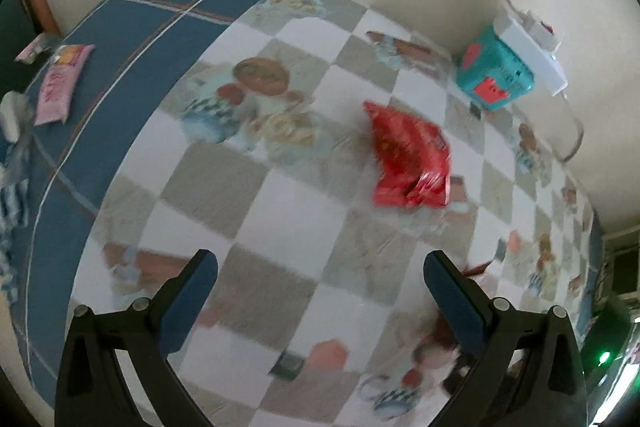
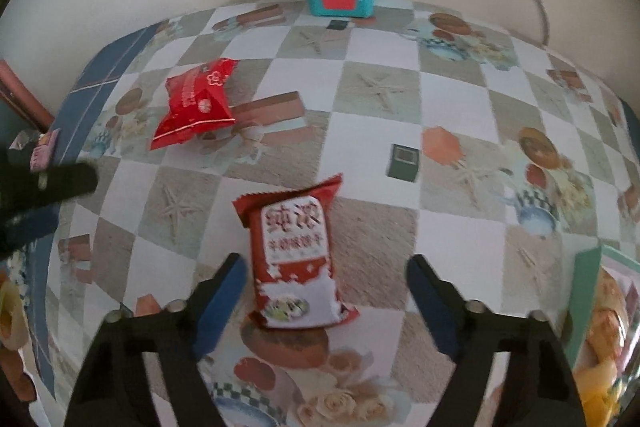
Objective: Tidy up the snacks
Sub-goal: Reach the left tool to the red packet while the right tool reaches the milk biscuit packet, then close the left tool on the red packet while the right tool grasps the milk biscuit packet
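Jaws of the right gripper (image 2: 322,281) stand released astride the wafer pack (image 2: 296,259), lying flat on the tabletop (image 2: 452,99). It looks light, crinkly, slippery and crushable: pinch gently across its middle. Left gripper (image 1: 320,273) gapes empty; the red pouch (image 1: 408,155) lies beyond.

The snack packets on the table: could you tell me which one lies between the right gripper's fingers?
The red-and-white packet lies between the right gripper's open fingers, untouched. The plain red packet lies farther back, to its left.
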`<state>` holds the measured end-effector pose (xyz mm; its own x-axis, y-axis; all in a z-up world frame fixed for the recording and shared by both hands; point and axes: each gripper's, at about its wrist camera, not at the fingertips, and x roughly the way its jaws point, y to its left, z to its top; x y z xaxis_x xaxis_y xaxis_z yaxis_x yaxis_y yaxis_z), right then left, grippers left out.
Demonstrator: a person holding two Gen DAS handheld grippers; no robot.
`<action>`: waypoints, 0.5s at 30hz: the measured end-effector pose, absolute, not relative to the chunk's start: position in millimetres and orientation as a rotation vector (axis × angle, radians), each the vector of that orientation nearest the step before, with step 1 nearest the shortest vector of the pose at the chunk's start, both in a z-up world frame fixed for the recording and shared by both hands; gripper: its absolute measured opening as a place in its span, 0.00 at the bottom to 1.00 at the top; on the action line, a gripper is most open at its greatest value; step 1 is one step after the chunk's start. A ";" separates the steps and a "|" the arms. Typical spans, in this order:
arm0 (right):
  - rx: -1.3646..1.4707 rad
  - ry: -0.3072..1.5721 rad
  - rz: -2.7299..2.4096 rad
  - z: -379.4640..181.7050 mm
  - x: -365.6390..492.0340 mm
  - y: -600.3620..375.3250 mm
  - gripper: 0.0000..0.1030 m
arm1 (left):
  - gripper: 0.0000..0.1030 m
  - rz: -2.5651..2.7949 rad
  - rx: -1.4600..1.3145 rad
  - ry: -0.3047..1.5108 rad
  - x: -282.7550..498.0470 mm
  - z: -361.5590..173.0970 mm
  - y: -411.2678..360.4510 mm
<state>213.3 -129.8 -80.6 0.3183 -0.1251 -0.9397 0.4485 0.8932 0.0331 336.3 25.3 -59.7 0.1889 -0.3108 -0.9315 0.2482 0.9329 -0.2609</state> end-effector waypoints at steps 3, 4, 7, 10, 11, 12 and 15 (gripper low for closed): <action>0.323 1.198 -0.356 -82.2 217.2 -132.6 0.53 | 0.99 -0.426 -0.047 1.320 347.0 -57.1 8.2; 0.328 1.202 -0.349 -83.0 218.3 -134.6 0.45 | 0.99 -0.435 -0.044 1.321 348.1 -56.8 3.7; 0.313 1.208 -0.342 -83.8 221.9 -139.7 0.41 | 0.99 -0.472 -0.042 1.324 352.3 -56.6 -15.7; 0.298 1.211 -0.341 -83.0 225.4 -146.0 0.41 | 0.99 -0.475 -0.021 1.331 356.9 -61.4 -36.3; 0.293 1.212 -0.341 -82.7 226.4 -147.6 0.41 | 0.99 -0.472 -0.011 1.331 358.8 -63.2 -42.0; 0.286 1.212 -0.341 -82.1 227.2 -149.7 0.41 | 0.99 -0.473 -0.007 1.329 360.6 -65.1 -47.0; 0.278 1.214 -0.345 -81.2 230.2 -157.4 0.41 | 0.99 -0.463 0.000 1.342 366.6 -69.3 -56.3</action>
